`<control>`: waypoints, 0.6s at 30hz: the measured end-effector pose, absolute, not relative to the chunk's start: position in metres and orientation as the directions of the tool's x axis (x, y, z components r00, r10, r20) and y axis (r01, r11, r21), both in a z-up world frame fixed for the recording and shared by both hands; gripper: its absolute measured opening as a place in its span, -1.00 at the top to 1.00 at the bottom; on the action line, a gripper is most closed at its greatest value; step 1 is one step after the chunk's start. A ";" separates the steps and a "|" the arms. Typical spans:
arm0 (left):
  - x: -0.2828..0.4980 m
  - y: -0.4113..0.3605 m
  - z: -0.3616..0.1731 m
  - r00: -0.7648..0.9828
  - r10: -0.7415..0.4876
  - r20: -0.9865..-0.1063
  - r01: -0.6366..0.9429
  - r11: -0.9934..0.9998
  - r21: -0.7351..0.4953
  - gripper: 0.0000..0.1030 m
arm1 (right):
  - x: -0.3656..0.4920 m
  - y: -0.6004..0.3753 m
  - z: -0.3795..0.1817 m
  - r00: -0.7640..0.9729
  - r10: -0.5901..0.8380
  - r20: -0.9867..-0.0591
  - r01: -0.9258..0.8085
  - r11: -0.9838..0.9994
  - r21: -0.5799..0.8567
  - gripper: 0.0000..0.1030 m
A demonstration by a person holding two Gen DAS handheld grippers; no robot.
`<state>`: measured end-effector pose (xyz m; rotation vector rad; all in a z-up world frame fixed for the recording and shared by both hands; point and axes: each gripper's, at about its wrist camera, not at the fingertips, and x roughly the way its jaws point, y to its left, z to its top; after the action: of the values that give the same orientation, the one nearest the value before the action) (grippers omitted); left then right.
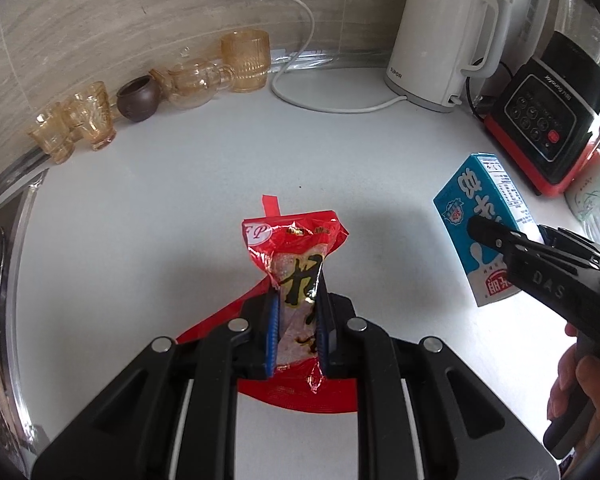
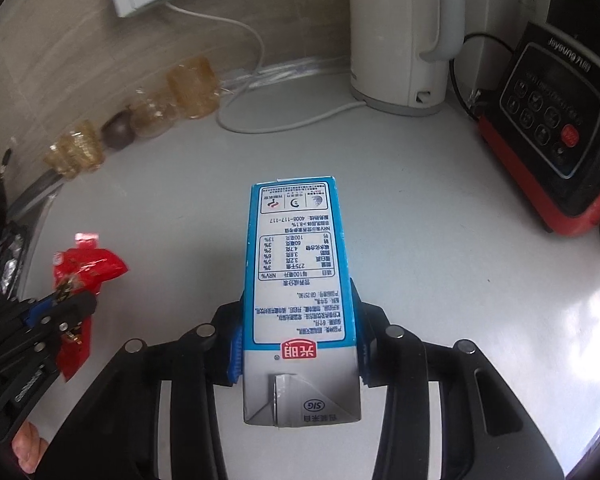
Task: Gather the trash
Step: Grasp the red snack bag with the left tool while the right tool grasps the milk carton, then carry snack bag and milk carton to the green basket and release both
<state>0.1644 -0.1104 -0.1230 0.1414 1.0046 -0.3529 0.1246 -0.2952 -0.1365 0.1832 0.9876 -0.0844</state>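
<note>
Left wrist view, frame centre: left gripper (image 1: 296, 320) clamps a red wrapper (image 1: 296, 252); right gripper (image 2: 298, 344) grips a carton (image 2: 300, 264) above the desk (image 1: 180, 200). Both await binning; no bin visible.

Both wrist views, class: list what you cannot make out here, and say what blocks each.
- Red snack wrapper: lower print, left wrist view, covered by the left tool's fingers.
- Milk carton: front face, right wrist view, turned away; the right tool covers its sides.
- Kettle: top, right wrist view, cut off by the edge.
- Amber glasses: right wrist view, blurred.
</note>
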 end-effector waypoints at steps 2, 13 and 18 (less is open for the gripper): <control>0.154 -0.108 -0.117 0.497 -0.220 -0.839 0.350 0.936 -0.038 0.71 | 0.111 -0.287 -0.127 0.559 0.021 -0.829 0.132 0.985 0.113 0.20; 0.081 -0.081 -0.077 0.549 -0.208 -0.810 0.360 0.933 0.004 0.71 | 0.032 -0.245 -0.095 0.574 0.078 -0.815 0.065 0.988 0.141 0.19; 0.051 -0.068 -0.063 0.556 -0.247 -0.794 0.403 0.915 -0.002 0.71 | -0.007 -0.223 -0.089 0.567 0.078 -0.820 0.077 0.986 0.147 0.19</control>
<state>0.0511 -0.0679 -0.0627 0.1878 0.9045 -0.3859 -0.0066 -0.2229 -0.0893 0.1734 0.9694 0.0004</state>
